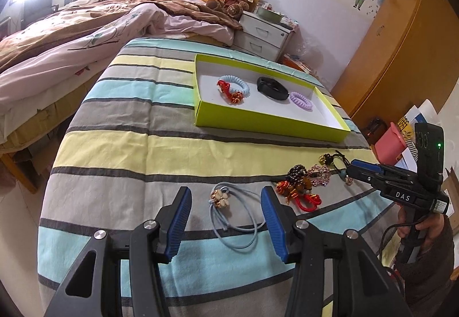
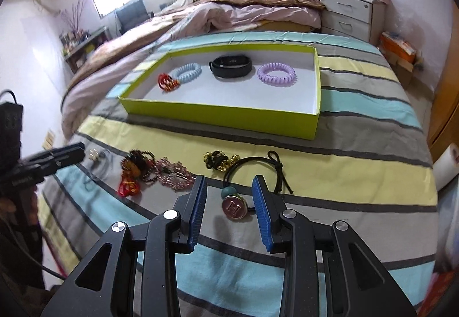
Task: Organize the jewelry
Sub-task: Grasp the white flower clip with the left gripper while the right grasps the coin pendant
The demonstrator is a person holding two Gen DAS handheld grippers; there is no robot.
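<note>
the left gripper (image 1: 226, 209) hangs with its jaws spread wide over the striped bedspread (image 1: 120, 150), straddling a pale blue hair tie with a gold flower charm (image 1: 221, 199); the cord's loops lie between and just ahead of the blue pads (image 1: 180, 219), with no contact that can be seen. the right gripper (image 2: 229, 196) is likewise released, its pads (image 2: 198, 202) on either side of a black elastic tie with a round "h" button (image 2: 234, 207) and a teal bead, not pinching it.

between the two tools sits a tangled heap: a dark beaded bracelet with red knotted cord (image 1: 298, 182), pink crystal beads (image 2: 175, 172) and a gold chain piece (image 2: 219, 160); where one ends and the next begins is hard to make out. in the right wrist view the left tool is blurred and cut off at the frame edge.

the lime-green box lid (image 2: 218, 116) lies farther up the bed, holding a blue coil tie (image 2: 188, 71) touching a red ornament (image 2: 166, 83), a black band (image 2: 231, 65) and a lilac coil tie (image 2: 276, 73), the last three apart. the box's near half is bare white. open striped cloth lies between the box's near wall and the loose pieces.
</note>
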